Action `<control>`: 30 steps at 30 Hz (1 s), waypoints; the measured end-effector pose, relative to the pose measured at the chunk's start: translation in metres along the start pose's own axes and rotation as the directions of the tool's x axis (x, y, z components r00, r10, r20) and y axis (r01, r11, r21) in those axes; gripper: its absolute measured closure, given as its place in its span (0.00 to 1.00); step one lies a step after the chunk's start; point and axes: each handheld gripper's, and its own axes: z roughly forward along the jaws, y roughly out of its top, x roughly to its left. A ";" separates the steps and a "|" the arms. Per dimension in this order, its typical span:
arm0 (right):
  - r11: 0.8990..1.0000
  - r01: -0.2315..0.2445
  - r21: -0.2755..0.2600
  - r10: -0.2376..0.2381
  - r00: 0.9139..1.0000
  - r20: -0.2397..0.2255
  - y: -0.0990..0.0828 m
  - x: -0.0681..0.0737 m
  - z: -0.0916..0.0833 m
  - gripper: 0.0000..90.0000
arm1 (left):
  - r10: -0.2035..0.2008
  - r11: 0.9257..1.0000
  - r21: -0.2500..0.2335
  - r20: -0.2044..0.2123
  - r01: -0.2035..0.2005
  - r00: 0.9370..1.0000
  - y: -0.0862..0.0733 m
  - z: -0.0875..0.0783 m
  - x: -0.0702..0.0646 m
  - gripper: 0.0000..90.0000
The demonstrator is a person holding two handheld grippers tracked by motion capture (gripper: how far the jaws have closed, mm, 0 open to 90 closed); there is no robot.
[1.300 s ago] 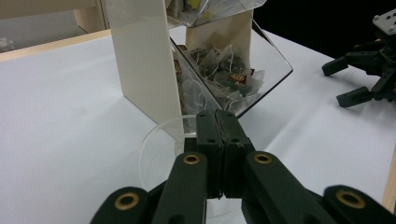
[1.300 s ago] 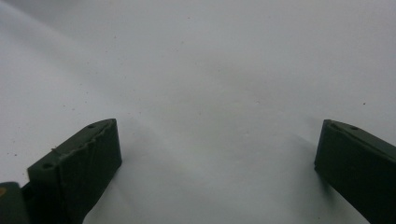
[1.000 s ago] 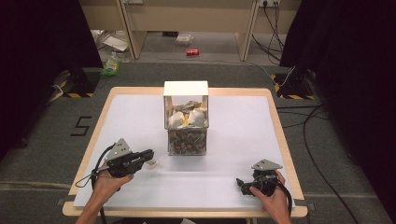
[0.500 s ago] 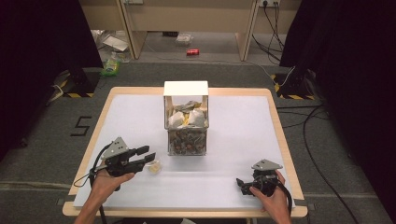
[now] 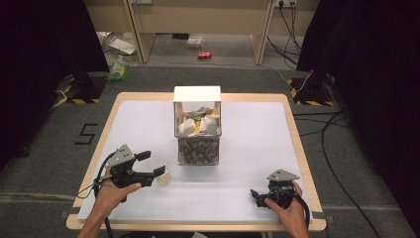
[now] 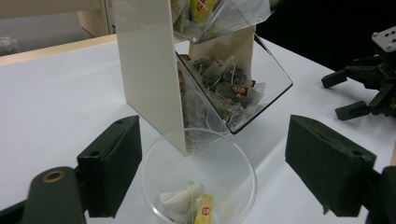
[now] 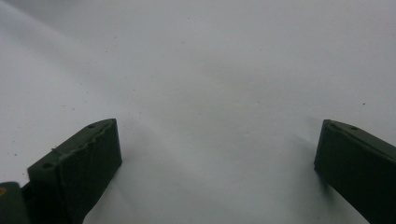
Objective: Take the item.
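Straddling a clear plastic cup [image 6: 198, 179] holding tea bags, left hand-held gripper [image 6: 212, 170] jaws wide apart, lower frame, right hand-held gripper [image 7: 217, 163] spread empty over white table [image 7: 210, 70].

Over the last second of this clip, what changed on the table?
The left gripper, jaws open, drew back slightly toward the person, leaving the clear cup between its jaws. The right gripper, open, and the tea bag dispenser stayed put.

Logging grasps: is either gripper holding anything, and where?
Nothing held. The left gripper is open around the cup, not touching; the right gripper is open.
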 end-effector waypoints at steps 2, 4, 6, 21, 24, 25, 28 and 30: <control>1.000 0.000 0.000 0.000 1.000 0.000 0.000 0.000 0.000 0.01 | -0.003 1.000 -0.001 -0.009 0.003 1.000 0.000 -0.001 0.000 0.16; 1.000 0.000 0.000 0.000 1.000 0.000 0.000 0.000 0.000 0.01 | -0.015 1.000 -0.006 -0.017 0.015 1.000 -0.001 -0.003 0.003 0.16; 1.000 -0.001 0.000 0.001 1.000 0.000 0.000 0.000 0.000 0.01 | -0.022 1.000 -0.008 -0.021 0.022 1.000 -0.001 -0.006 0.005 0.16; 1.000 0.000 0.000 0.000 1.000 0.000 0.000 0.000 0.000 0.02 | -0.040 0.999 -0.011 -0.037 0.040 0.998 -0.004 -0.014 0.014 0.17; 1.000 0.000 0.000 0.000 1.000 0.000 0.000 0.000 0.000 0.01 | -0.049 0.999 -0.010 -0.045 0.049 0.998 -0.006 -0.016 0.018 0.17; 1.000 0.000 0.000 0.000 1.000 0.000 0.000 0.000 0.000 0.01 | -0.051 0.999 -0.009 -0.047 0.051 0.998 -0.007 -0.017 0.019 0.17; 1.000 -0.001 0.000 0.001 1.000 0.000 0.000 0.000 0.000 0.01 | -0.057 0.998 -0.011 -0.055 0.057 0.997 -0.008 -0.019 0.021 0.17; 1.000 -0.001 0.000 0.001 1.000 -0.001 0.000 0.000 0.000 0.01 | -0.064 0.998 -0.010 -0.059 0.064 0.996 -0.008 -0.020 0.023 0.17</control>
